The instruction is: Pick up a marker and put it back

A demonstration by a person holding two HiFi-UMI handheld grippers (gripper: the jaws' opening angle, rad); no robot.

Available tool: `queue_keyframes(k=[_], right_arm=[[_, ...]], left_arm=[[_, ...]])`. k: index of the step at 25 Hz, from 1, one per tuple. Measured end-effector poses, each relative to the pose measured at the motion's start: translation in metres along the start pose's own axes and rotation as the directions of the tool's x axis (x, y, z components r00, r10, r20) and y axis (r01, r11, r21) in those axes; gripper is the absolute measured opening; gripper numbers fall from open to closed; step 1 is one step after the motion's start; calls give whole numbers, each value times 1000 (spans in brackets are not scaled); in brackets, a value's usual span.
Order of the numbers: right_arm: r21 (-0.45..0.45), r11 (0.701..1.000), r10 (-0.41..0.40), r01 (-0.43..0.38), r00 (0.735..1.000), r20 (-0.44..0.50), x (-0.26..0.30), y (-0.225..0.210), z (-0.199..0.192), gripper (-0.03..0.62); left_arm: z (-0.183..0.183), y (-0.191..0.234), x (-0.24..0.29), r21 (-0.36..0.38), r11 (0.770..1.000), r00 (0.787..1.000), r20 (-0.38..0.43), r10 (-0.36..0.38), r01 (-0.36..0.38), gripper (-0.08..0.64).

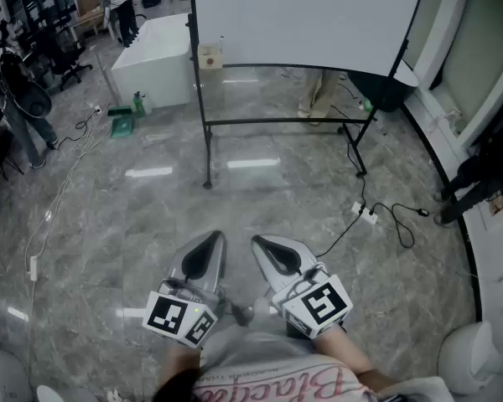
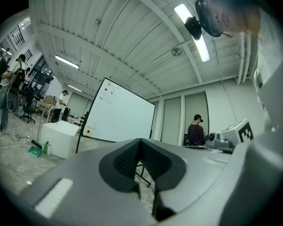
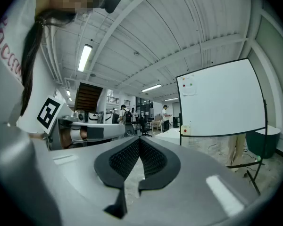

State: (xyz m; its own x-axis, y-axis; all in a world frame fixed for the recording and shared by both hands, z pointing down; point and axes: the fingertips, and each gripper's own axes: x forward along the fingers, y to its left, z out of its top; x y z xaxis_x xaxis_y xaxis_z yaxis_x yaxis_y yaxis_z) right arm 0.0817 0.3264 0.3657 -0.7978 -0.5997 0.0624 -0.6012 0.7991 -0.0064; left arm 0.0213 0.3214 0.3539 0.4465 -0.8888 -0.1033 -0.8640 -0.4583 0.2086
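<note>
Marker: too small to pick out in any view, so I cannot tell its place. Whiteboard [image 1: 306,15] stands at top centre of the head view, with a small box [image 1: 208,57] at its lower left corner. My left gripper [image 1: 212,239] and right gripper [image 1: 261,243] sit side by side at bottom centre, over the floor [image 1: 134,216] and well apart from the board. Both have their jaws closed tip to tip, with nothing held.

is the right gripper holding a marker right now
No, the right gripper has its jaws closed together, with only bare floor showing through the gap below the pads.
</note>
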Motion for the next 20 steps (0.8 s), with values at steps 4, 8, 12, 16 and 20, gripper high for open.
queue_keyframes(k=[4, 8, 12, 16, 20], right_arm=[[7, 1000, 9, -9, 1000, -3, 0, 2, 1, 0], [10, 1000, 6, -6, 1000, -1, 3, -2, 2, 0], [5, 1000, 15, -15, 1000, -2, 6, -9, 2, 0], [-5, 1000, 25, -25, 1000, -4, 10, -21, 0, 0], [-21, 999, 30, -30, 999, 11, 14, -40, -1, 2]], left_arm=[[2, 3, -1, -6, 1000, 1000, 2, 7, -7, -2], [-1, 6, 6, -2, 1000, 1000, -8, 6, -6, -2], [-5, 4, 17, -1, 1000, 1000, -13, -2, 2, -2], [-8, 6, 31, -2, 1000, 1000, -4, 4, -4, -2], [-12, 10, 47, -7, 1000, 1000, 12, 27, -26, -2]])
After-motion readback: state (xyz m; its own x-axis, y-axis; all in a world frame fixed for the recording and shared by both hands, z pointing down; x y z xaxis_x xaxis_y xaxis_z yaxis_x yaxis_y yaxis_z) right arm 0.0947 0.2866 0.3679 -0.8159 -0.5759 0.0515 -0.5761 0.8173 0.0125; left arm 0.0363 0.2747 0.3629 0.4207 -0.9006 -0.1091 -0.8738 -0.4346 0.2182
